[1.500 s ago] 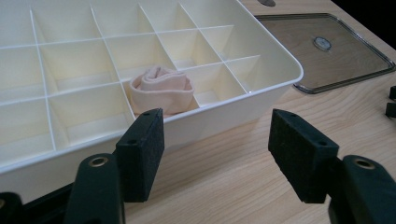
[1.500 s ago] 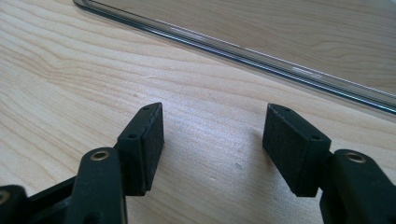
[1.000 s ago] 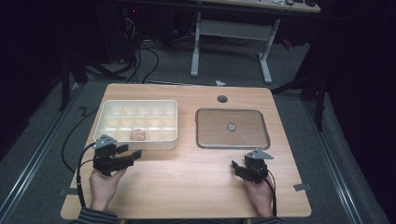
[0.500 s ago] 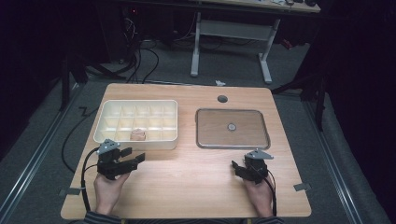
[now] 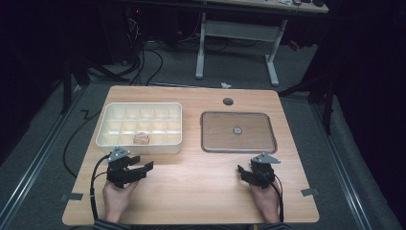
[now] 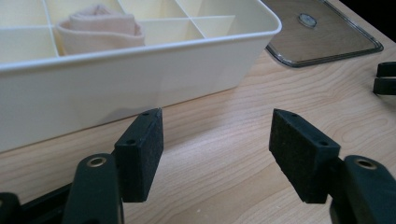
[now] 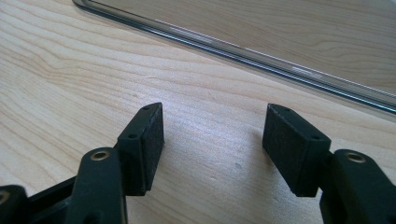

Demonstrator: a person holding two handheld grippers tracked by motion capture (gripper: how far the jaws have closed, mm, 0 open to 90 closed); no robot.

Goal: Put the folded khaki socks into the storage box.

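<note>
Cream plastic makes the organizer box (image 5: 139,127), which stands on the left half of the wooden table (image 5: 191,191), and in one compartment of its near row lies a rolled pinkish cloth (image 5: 141,138), soft and folded on itself; in the left gripper view the cloth (image 6: 99,29) sits just behind the near wall of the box (image 6: 140,79). To the right of the box, apart from it, the clear lid (image 5: 238,131) lies flat on the table with its small knob up, so the box is open. The left gripper (image 5: 139,171) rests on the table just in front of the box, its jaws wide apart and holding nothing, pointing toward the near wall. The right gripper (image 5: 244,172) rests near the front edge of the lid, also with its jaws spread wide and empty; in the right gripper view the rim of the lid (image 7: 243,49) runs just ahead of it. My judgement is that the cloth is already stored and the closing is not yet done: the lid must be picked up, carried over the box and set on it. Both hands seem ready, but no grasp has begun.
</note>
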